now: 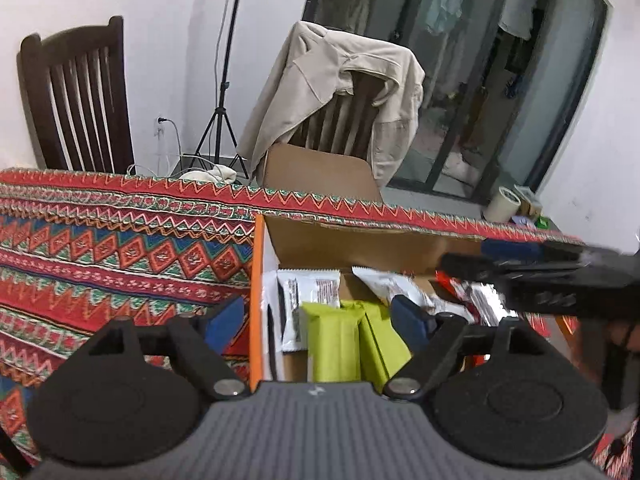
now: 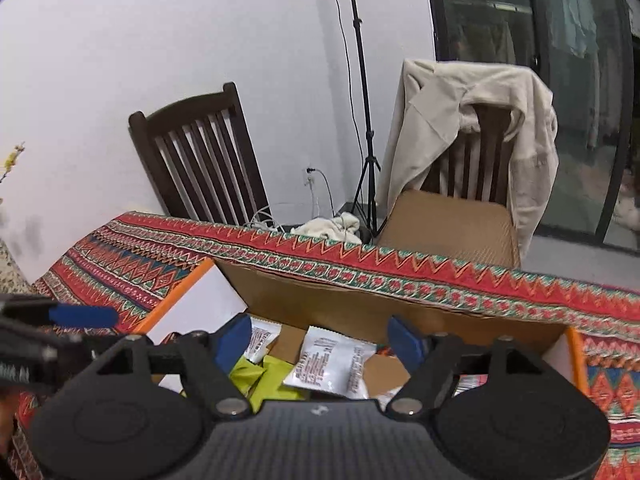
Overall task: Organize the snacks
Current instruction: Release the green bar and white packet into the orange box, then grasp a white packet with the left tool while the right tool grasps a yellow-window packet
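An open cardboard box (image 1: pixel 360 244) with orange edges sits on the patterned tablecloth (image 1: pixel 100 248) and holds snacks. Inside are white packets (image 1: pixel 312 292), green packets (image 1: pixel 340 344) and a red and silver packet (image 1: pixel 480 300). My left gripper (image 1: pixel 320 316) is open and empty, its fingers straddling the box's left wall. My right gripper (image 2: pixel 320 340) is open and empty over the box (image 2: pixel 360 304), above a white packet (image 2: pixel 332 364) and green packets (image 2: pixel 256 372). The right gripper also shows in the left wrist view (image 1: pixel 536 276), over the box's right side.
Two dark wooden chairs (image 1: pixel 76 100) stand behind the table, one with a beige jacket (image 1: pixel 340 92) over it and a cardboard flap (image 1: pixel 320 172) in front. A tripod stand (image 1: pixel 224 92), cables and a glass door (image 1: pixel 500 80) are beyond. A tape roll (image 1: pixel 502 204) lies far right.
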`<action>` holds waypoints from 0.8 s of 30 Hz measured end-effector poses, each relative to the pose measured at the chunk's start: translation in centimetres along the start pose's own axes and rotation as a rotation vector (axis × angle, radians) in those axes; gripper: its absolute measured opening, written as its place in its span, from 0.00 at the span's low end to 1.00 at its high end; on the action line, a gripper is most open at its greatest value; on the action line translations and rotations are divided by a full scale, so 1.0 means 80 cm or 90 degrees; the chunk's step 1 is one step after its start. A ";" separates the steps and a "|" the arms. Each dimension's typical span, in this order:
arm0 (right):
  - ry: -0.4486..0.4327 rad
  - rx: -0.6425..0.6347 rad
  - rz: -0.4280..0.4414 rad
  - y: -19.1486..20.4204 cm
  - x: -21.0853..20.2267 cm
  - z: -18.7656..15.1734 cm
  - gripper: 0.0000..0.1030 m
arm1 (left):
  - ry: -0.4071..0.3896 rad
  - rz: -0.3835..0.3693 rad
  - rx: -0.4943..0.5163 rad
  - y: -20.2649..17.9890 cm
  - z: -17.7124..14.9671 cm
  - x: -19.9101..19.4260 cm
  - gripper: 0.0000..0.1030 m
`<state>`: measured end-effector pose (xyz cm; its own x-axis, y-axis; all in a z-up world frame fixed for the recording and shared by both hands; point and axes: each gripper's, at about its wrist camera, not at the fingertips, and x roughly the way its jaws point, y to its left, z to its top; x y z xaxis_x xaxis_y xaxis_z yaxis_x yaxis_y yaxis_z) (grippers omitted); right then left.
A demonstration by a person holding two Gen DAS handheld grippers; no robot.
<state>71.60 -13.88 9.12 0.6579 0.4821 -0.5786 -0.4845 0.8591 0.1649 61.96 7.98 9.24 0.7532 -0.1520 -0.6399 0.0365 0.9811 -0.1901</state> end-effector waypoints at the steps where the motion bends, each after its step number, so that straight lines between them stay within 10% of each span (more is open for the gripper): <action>1: -0.003 -0.004 0.000 0.000 -0.013 0.000 0.73 | -0.002 0.006 0.009 -0.001 -0.002 -0.008 0.80; 12: -0.088 -0.049 -0.044 0.009 -0.231 -0.026 0.89 | -0.088 0.008 0.100 -0.025 -0.050 -0.175 0.95; 24: -0.177 -0.092 -0.100 0.063 -0.462 -0.170 1.00 | -0.213 0.035 0.158 -0.052 -0.194 -0.358 1.00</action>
<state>36.97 -29.68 20.47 0.8532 0.3906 -0.3457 -0.4277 0.9033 -0.0349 30.06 6.43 16.82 0.9290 -0.0918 -0.3585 0.1168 0.9920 0.0486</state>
